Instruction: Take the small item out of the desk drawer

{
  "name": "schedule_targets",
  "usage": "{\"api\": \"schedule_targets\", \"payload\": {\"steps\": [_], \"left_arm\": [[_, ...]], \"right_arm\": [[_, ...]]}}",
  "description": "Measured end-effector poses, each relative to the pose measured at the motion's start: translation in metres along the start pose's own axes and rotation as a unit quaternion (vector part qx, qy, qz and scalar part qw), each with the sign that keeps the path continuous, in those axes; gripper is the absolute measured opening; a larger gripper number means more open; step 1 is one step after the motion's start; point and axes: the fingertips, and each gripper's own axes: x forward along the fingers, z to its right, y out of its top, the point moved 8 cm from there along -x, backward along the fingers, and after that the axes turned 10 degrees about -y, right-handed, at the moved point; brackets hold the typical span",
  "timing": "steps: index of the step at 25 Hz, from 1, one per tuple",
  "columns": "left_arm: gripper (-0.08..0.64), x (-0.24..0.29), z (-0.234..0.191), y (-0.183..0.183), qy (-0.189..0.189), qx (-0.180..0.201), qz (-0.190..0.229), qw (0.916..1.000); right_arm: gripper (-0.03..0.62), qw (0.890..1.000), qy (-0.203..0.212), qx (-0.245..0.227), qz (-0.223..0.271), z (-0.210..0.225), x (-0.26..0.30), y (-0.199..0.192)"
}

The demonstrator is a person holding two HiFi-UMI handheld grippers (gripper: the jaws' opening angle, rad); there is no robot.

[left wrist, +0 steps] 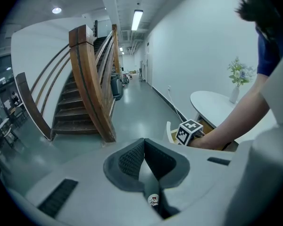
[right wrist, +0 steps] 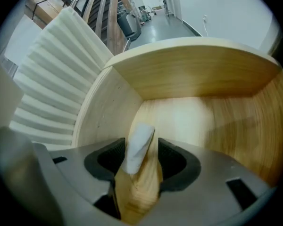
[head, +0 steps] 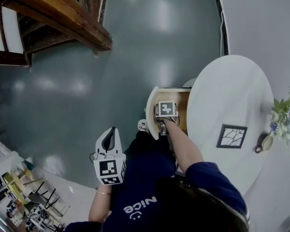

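The drawer [head: 152, 111] already stands open; your right gripper [right wrist: 141, 150] is inside, jaws wide around the small white item [right wrist: 138, 142], which lies unpinched near a side wall; 2 steps remain, I judge: closing and lifting; your left gripper [left wrist: 143, 149] hangs closed, empty.

Head view looks steeply down on the open drawer [head: 153, 111], centre-right. Right gripper view sits close inside that drawer [right wrist: 198, 117]; left gripper view faces the staircase [left wrist: 85, 102], drawer [left wrist: 171, 132] at lower right.
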Motion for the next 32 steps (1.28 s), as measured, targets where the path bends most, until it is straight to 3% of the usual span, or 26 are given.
{"api": "schedule_targets", "payload": {"steps": [11,14,17,22,27,32], "left_arm": [[0.005,-0.002,-0.001,-0.009,0.008,-0.001,-0.012,0.9999],[0.005,-0.003,-0.002,-0.011,0.01,-0.002,-0.013,0.9999],[0.005,-0.004,-0.001,-0.012,0.01,0.0,-0.015,0.9998],[0.005,-0.005,0.003,-0.014,0.009,0.005,-0.016,0.9998],[0.005,-0.004,0.004,-0.014,0.002,0.008,-0.015,0.9999],[0.005,-0.001,0.008,-0.012,-0.013,0.018,-0.014,0.9997]], "right_arm": [[0.238,1.0,-0.014,0.0,-0.023,-0.001,0.013,-0.001],[0.225,1.0,-0.021,-0.001,-0.022,-0.002,0.014,-0.001],[0.149,0.999,-0.042,0.001,-0.023,0.005,0.014,-0.002],[0.144,0.999,-0.029,0.018,-0.023,0.007,0.015,-0.002],[0.14,0.998,-0.041,0.039,-0.014,0.008,0.007,-0.001],[0.138,0.999,-0.037,0.032,-0.008,0.003,-0.004,0.001]]}}
